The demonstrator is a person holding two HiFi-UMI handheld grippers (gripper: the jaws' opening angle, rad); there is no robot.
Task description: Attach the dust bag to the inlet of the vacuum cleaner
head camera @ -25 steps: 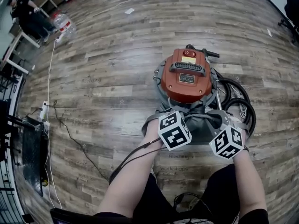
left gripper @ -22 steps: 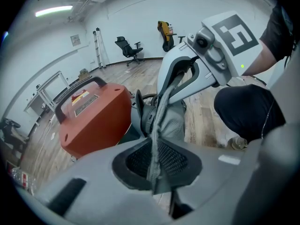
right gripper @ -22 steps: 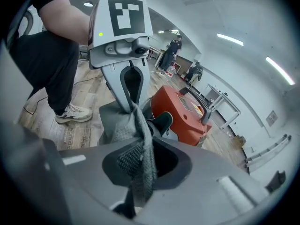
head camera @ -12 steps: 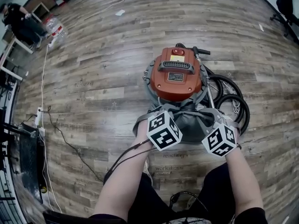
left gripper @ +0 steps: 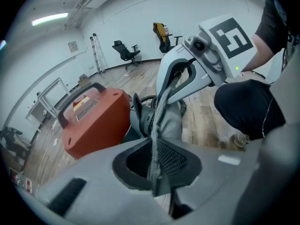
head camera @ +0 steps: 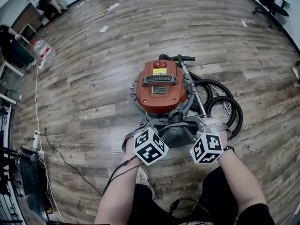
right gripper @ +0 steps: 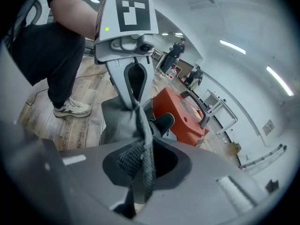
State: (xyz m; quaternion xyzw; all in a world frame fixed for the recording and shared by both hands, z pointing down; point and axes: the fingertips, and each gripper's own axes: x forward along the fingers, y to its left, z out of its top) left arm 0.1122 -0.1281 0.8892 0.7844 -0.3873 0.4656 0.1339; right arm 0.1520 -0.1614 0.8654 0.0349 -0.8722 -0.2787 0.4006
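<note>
Gripping state, left gripper [left gripper: 155, 156]: jaws narrow, pinched on a fold of the dust bag [left gripper: 171, 125]. They have just been closing further, with cloth between the pads.
Gripping state, right gripper [right gripper: 140, 161]: jaws narrow, clamped on another fold of the same grey cloth.
Dust bag, position: stretched from one claw's tips across to the other's. The slack hangs just ahead of both, against the near side of the vacuum cleaner [head camera: 161, 86].
Vacuum cleaner: orange-red top on a grey body, standing on the wood floor [head camera: 93, 78] directly beyond both claws.
Hose [head camera: 239, 118]: black, coiled on the floor ahead of the right claw and off to its right.
Inlet: judged to be the dark round collar [left gripper: 140, 118] just past the left claw's tips. The bag cloth bunches beside it.
Task, done: bag taken up in both claws and brought to the machine's near side.
Task, remaining: by judgement, the bag's mouth has yet to be pressed fully over the inlet. No view shows whether it is seated. Both claws must let go afterwards.
</note>
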